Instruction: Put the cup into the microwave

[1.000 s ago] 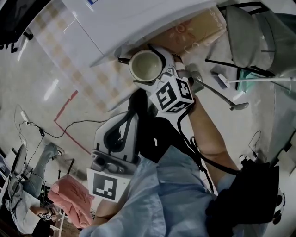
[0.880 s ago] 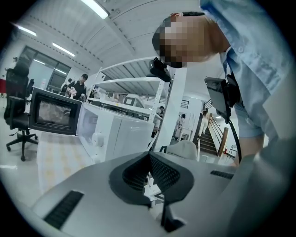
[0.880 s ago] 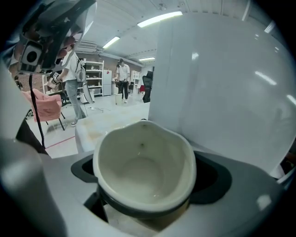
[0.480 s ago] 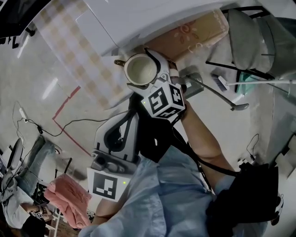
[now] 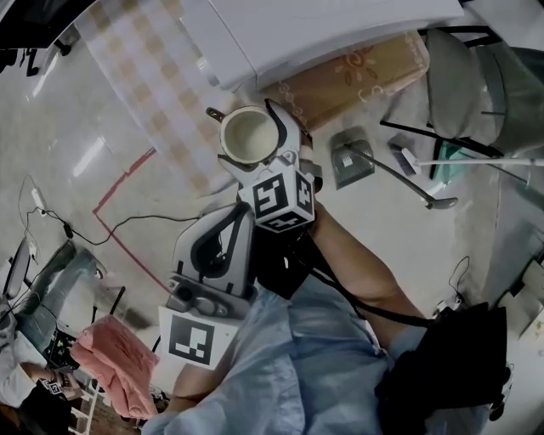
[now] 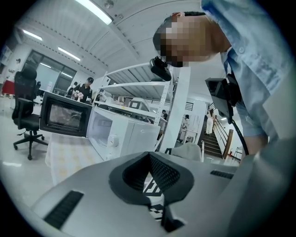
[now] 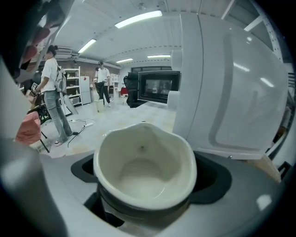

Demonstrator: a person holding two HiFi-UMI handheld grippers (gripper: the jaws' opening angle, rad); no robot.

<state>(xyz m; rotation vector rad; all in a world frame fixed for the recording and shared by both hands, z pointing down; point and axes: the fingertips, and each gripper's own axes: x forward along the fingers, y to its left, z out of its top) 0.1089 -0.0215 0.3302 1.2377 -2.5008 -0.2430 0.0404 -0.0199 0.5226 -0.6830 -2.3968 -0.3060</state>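
Observation:
My right gripper [image 5: 263,149] is shut on a cream cup [image 5: 248,136] and holds it upright in the air, mouth up and empty [image 7: 143,162]. Its marker cube [image 5: 276,200] sits just behind the cup. The white microwave [image 5: 323,25] lies ahead at the top of the head view. In the right gripper view its side wall [image 7: 231,92] rises close on the right. Its dark-windowed door [image 6: 64,115] stands swung open in the left gripper view. My left gripper [image 5: 236,223] hangs lower, near my body, jaws together with nothing between them [image 6: 155,178].
A checked cloth [image 5: 144,59] covers the table beside the microwave. A cardboard box [image 5: 357,68], a grey chair [image 5: 476,68] and a long-handled dustpan [image 5: 353,157] stand on the floor at right. A cable [image 5: 127,229] and a pink cloth [image 5: 115,361] lie at left. People stand far off.
The right gripper with the cup has drifted left and a little up in the head view. The left gripper has stayed put.

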